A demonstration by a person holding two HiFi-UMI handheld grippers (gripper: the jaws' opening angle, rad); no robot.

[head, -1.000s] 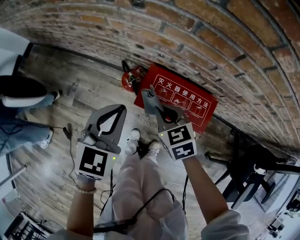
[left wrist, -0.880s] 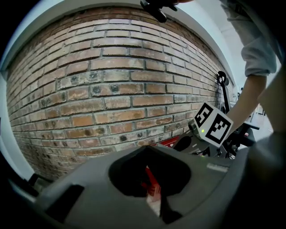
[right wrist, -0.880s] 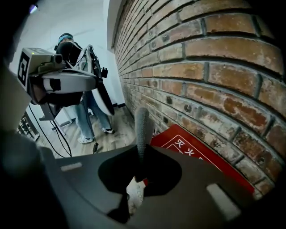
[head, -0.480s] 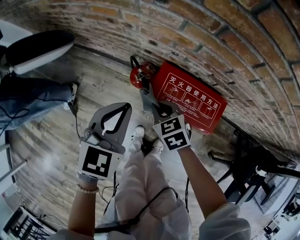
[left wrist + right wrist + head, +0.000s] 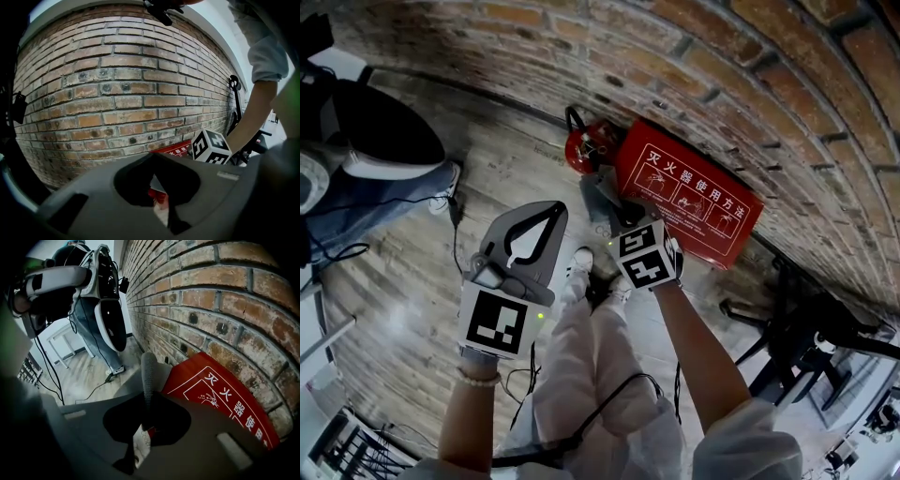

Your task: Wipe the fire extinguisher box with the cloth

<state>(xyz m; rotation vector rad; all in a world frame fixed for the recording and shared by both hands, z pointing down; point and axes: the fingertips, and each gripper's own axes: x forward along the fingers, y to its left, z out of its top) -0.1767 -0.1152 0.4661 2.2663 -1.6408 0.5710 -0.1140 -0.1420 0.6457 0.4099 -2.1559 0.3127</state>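
The red fire extinguisher box [image 5: 689,206], with white Chinese print, leans against the foot of the brick wall [image 5: 722,84]. My right gripper [image 5: 614,214] is shut on a grey cloth [image 5: 602,195], held at the box's left end. In the right gripper view the cloth [image 5: 149,373] stands up between the jaws, just left of the box [image 5: 220,392]. My left gripper [image 5: 549,212] hangs shut and empty over the wooden floor, left of the right one. From the left gripper view I see the wall and a sliver of the box [image 5: 174,147].
A red extinguisher [image 5: 581,148] stands beside the box's left end. Another person's legs and shoe [image 5: 384,155] are at the far left, with cables on the floor [image 5: 455,220]. A black stand [image 5: 806,323] is at the right. My own legs and shoes [image 5: 581,262] are below the grippers.
The right gripper has carried the cloth leftwards along the box, from over its printed face to its left end. The bystander's foot shifted at the left. The left gripper has hardly moved.
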